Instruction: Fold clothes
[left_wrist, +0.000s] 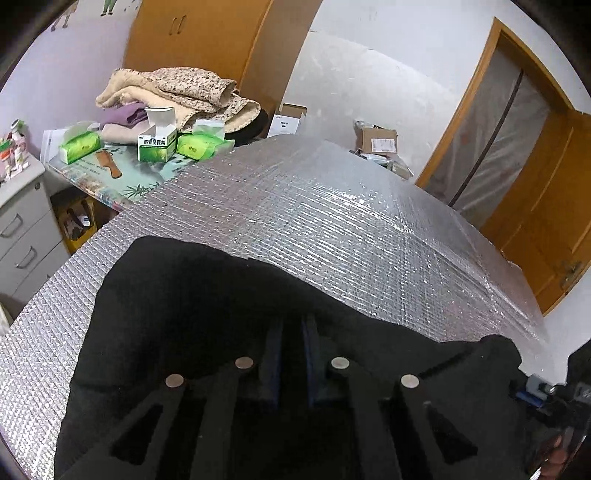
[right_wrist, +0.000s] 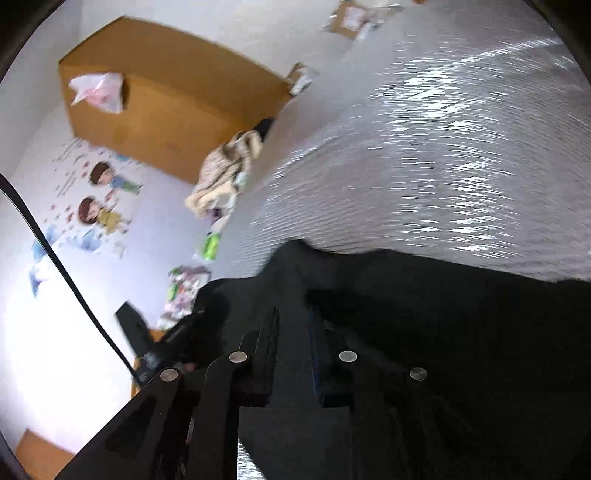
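Left gripper (left_wrist: 293, 325) pinching black garment (left_wrist: 207, 295), medicine box (left_wrist: 157, 142) open

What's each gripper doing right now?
Left gripper: nearly closed, pinching the black garment.
Right gripper: nearly closed, on the same garment.

A lived-in home bedroom; wooden wardrobe (left_wrist: 199, 40) at twelve o'clock; cartoon wall stickers (right_wrist: 99, 199); folded blankets (left_wrist: 177, 92), tissue packs (left_wrist: 79, 146) at ten o'clock.

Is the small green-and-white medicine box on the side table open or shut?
Open. In the left wrist view the green-and-white medicine box has its white top flap standing upright, beside two green tissue packs.
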